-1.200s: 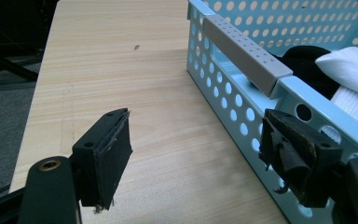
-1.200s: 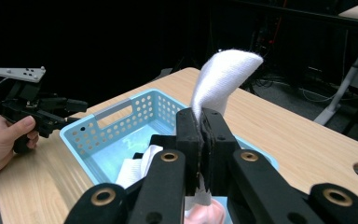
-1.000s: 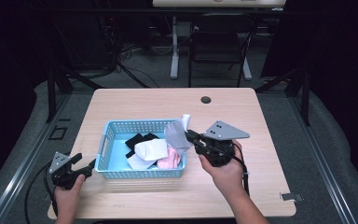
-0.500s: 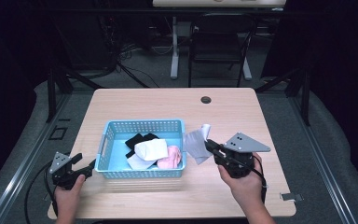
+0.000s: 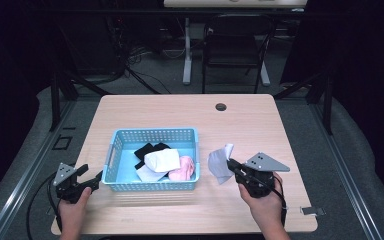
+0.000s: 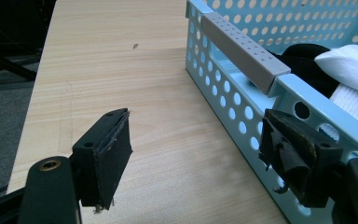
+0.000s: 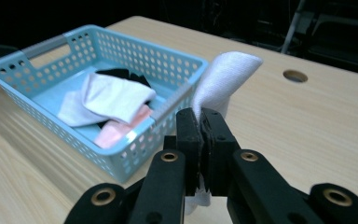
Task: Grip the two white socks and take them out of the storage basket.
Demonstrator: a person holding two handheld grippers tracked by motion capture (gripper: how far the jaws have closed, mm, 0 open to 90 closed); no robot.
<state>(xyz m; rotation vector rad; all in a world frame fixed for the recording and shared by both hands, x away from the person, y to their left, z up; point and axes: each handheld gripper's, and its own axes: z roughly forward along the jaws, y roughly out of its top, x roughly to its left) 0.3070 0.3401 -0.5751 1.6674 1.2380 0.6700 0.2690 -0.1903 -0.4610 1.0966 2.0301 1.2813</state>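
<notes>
Right gripper [image 7: 200,122]: jaws clamped on a white cloth [image 7: 221,77], held clear of the basket.
Left gripper [image 6: 200,154]: jaws spread wide, empty, beside the basket wall.
Basket [image 5: 115,150]: held white, black and pink cloths.

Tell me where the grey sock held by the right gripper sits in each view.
High view: grey sock right of the blue basket, at the right gripper.
Right gripper view: centre, sock rising from the shut jaws.
Left gripper view: not there.
Shared landmark: the blue basket.

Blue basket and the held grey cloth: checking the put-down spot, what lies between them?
Bare tabletop separates the blue basket from the grey cloth, seen in the high view.
</notes>
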